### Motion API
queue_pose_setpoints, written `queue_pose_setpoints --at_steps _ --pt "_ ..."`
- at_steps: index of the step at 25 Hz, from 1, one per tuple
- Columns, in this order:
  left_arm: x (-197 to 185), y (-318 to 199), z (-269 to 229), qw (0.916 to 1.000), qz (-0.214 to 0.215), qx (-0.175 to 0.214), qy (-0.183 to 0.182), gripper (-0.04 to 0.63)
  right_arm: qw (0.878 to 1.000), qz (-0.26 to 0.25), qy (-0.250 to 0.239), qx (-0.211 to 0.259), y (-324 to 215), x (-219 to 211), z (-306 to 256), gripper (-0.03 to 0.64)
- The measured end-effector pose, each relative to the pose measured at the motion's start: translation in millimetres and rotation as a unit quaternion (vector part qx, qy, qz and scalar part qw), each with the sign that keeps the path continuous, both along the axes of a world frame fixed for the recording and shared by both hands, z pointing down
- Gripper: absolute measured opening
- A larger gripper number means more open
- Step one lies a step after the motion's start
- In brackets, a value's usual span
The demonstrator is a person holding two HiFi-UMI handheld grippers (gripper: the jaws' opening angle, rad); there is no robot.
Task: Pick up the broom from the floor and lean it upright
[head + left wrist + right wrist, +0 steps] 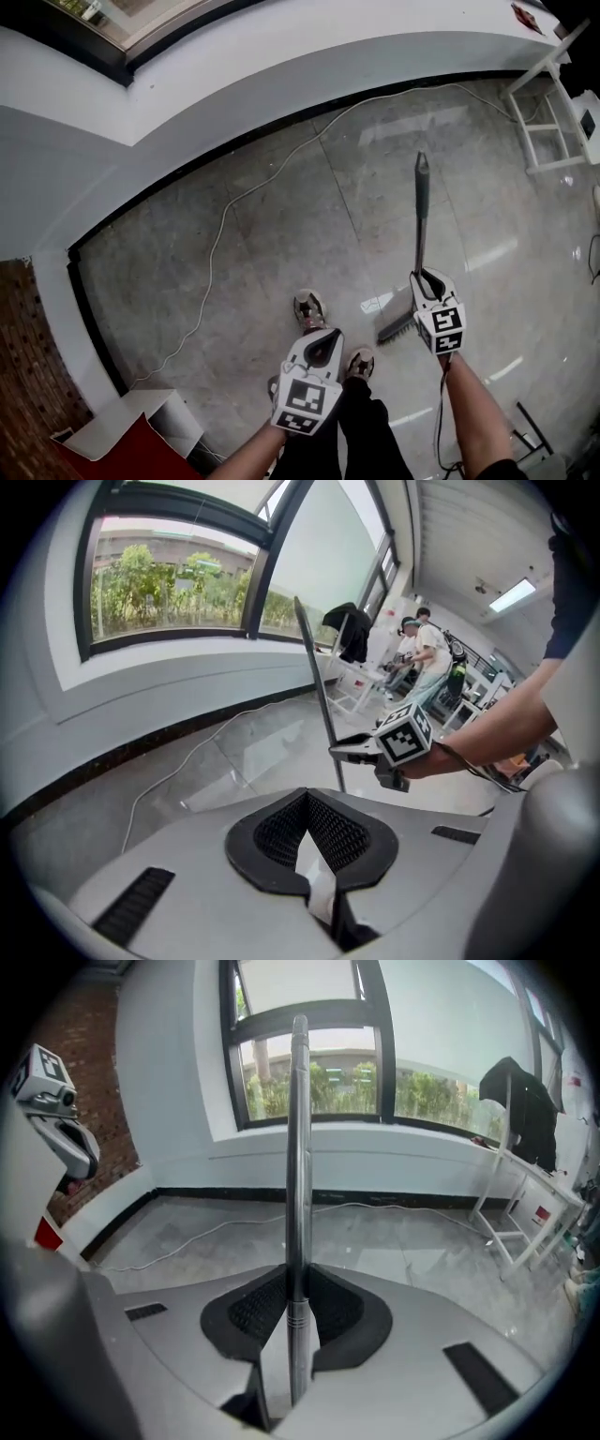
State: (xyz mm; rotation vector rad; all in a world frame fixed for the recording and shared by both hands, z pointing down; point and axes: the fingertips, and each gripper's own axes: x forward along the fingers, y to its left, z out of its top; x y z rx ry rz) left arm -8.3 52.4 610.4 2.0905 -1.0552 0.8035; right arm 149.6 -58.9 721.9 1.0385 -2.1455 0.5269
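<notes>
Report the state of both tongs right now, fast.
Left tongs: closed, nothing between them.
Right tongs: closed on the broom handle.

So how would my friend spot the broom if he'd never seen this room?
Start at the shiny grey floor below the curved white wall. Beside the person's shoes, the right gripper holds the broom. It's the only long straight stick; the white cable nearby lies wiggly.

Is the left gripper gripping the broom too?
No, the left gripper has nothing between its jaws in its own view; only the right gripper clamps the broom handle.
</notes>
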Motion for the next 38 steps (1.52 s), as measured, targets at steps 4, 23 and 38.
queue_pose_setpoints --at_steps 4,23,38 --pt "-7.2 2.9 -19.4 1.0 0.002 0.004 -0.008 0.003 0.998 -0.003 -0.038 0.045 -17.2 -28.4 -40.3 0.066" --pt "-98.1 -77.6 -31.6 0.9974 -0.03 0.023 -0.062 0.003 0.953 0.022 -0.197 0.229 -203.2 -185.4 -149.3 0.066" --pt "-77.8 -58.7 19.3 0.9979 -0.01 0.0 -0.063 0.003 0.94 0.047 -0.239 0.238 -164.1 -160.6 -96.0 0.066"
